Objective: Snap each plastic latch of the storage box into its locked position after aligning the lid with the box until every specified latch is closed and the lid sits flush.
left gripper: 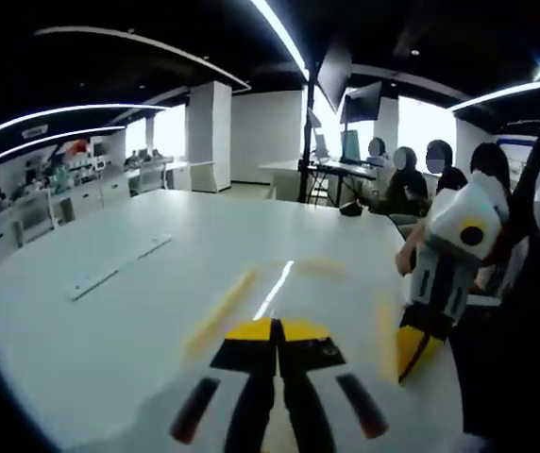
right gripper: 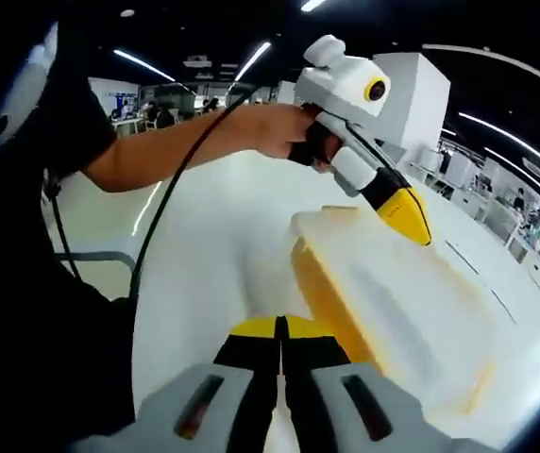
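The storage box (left gripper: 298, 293) is white and blurred, low on the white table, with a long yellow latch (left gripper: 221, 310) along its left side. My left gripper (left gripper: 276, 323) is shut with nothing in it, just before the box's near edge. My right gripper (left gripper: 412, 363) comes in from the right, its yellow tip down by the box's right side. In the right gripper view the box lid (right gripper: 412, 302) lies ahead to the right, with a yellow latch (right gripper: 327, 297) on its near side. My right gripper (right gripper: 280, 321) is shut and empty beside that latch. A hand holds the left gripper (right gripper: 419, 231), tip on the lid's far part.
The white table (left gripper: 157, 236) stretches far to the left, with a flat pale strip (left gripper: 119, 267) lying on it. Seated people (left gripper: 407, 179) and desks stand beyond its far right edge. A person's arm (right gripper: 185, 142) and a black cable (right gripper: 161, 212) cross the left side.
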Tool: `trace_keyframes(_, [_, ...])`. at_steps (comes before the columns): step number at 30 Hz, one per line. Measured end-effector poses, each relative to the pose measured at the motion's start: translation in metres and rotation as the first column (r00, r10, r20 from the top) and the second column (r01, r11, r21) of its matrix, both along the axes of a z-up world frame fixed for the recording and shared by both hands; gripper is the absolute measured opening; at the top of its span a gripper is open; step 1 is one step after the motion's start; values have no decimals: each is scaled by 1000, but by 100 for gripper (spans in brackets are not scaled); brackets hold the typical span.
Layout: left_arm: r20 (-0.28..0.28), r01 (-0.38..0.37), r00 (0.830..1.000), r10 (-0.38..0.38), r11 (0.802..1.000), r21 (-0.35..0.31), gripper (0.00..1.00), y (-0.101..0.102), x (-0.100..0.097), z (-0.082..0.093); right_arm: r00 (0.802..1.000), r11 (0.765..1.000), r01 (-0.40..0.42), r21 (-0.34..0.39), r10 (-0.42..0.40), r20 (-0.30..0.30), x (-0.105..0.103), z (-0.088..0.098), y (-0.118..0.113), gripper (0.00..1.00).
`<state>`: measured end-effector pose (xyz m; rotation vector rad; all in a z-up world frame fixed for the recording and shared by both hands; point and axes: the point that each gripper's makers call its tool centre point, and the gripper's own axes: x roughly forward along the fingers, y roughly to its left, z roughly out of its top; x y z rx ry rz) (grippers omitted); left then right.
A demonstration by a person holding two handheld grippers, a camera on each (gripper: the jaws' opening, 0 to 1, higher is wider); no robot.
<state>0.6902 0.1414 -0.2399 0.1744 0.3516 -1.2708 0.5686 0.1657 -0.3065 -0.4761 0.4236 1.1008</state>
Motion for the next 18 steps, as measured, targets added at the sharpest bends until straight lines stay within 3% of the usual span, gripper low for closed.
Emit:
trace_keyframes(8, [-6, 16, 1000, -16, 1000, 2, 0, -3, -1, -4, 999, 999, 39, -34, -38, 24, 9, -5, 1, 0])
trace_keyframes(11, [-4, 23, 1000, -23, 998, 58, 0, -4, -3, -10, 999, 999, 49, -21, -49, 18, 10, -5, 3, 0])
trace_keyframes(12, [12, 30, 999, -31, 999, 38, 0, -7, -3, -5, 999, 998, 52, -20, -51, 16, 10, -5, 3, 0])
trace_keyframes(18, [28, 51, 998, -54, 995, 85, 0, -17, -1, -12, 997, 996, 75, -54, -73, 32, 13, -6, 3, 0])
